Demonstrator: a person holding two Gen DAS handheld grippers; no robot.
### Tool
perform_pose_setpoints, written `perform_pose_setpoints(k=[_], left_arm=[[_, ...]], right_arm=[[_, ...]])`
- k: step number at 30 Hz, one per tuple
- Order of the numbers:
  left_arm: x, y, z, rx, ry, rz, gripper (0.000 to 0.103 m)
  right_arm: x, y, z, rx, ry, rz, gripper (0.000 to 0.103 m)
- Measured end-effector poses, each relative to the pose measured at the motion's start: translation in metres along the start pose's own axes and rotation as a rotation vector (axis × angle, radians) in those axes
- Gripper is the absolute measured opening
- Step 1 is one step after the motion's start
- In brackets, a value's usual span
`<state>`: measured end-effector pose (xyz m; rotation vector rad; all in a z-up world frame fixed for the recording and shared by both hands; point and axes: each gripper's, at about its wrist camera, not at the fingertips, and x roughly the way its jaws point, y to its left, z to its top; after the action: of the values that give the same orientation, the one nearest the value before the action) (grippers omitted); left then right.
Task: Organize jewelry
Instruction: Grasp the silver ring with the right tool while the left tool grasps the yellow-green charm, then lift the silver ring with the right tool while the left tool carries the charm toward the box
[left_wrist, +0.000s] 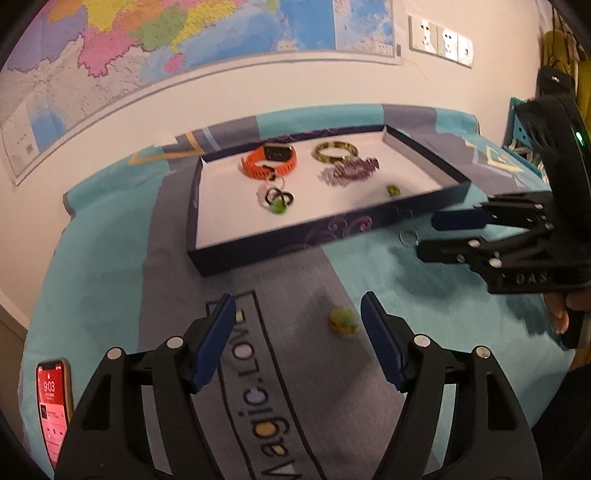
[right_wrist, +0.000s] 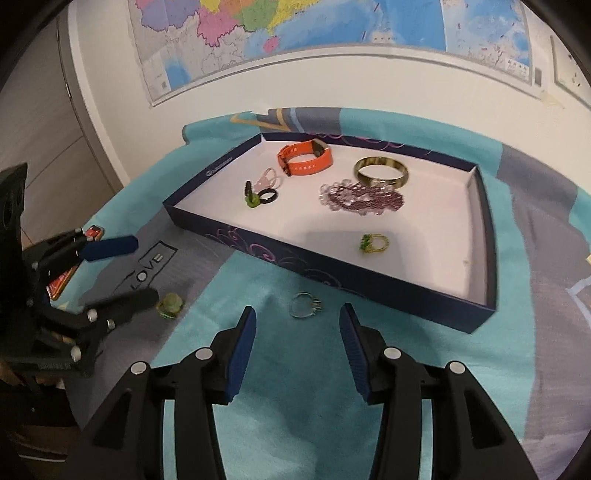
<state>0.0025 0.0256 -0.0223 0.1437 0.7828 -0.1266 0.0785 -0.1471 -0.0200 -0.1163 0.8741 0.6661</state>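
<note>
A dark blue tray (left_wrist: 295, 240) (right_wrist: 295, 258) with a white floor holds an orange watch band (left_wrist: 269, 162) (right_wrist: 304, 158), a bangle (left_wrist: 336, 151) (right_wrist: 382, 171), a purple bead bracelet (left_wrist: 351, 171) (right_wrist: 362, 197), a cluster of rings (left_wrist: 277, 199) (right_wrist: 260, 195) and a gold ring with green stones (right_wrist: 375, 243). On the cloth before the tray lie a green ring (left_wrist: 343, 321) (right_wrist: 170, 304) and a silver ring (right_wrist: 306, 304) (left_wrist: 408, 236). My left gripper (left_wrist: 297, 306) (right_wrist: 144, 269) is open, the green ring near its right fingertip. My right gripper (right_wrist: 298, 312) (left_wrist: 426, 238) is open, the silver ring just ahead of its tips.
A turquoise and grey cloth (left_wrist: 110, 277) covers the table. A phone with a red screen (left_wrist: 53, 402) lies at the left edge. A map (right_wrist: 295, 37) hangs on the wall behind, with sockets (left_wrist: 439, 38) to its right.
</note>
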Motion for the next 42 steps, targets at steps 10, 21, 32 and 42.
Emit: perform_pose_setpoints(k=[10, 21, 32, 42], left_arm=[[0.004, -0.005, -0.01, -0.001, 0.037, -0.08, 0.051], [0.019, -0.015, -0.009, 0.014, 0.081, -0.112, 0.022], [0.021, -0.015, -0.007, 0.003, 0.079, -0.116, 0.014], [0.021, -0.013, -0.005, -0.012, 0.082, -0.115, 0.014]], right_arm=[[0.011, 0.005, 0.003, -0.019, 0.026, -0.043, 0.045], [0.013, 0.007, 0.007, -0.029, 0.031, -0.06, 0.045], [0.015, 0.01, 0.011, -0.049, 0.037, -0.097, 0.02], [0.009, 0.005, 0.008, -0.021, 0.012, -0.083, 0.005]])
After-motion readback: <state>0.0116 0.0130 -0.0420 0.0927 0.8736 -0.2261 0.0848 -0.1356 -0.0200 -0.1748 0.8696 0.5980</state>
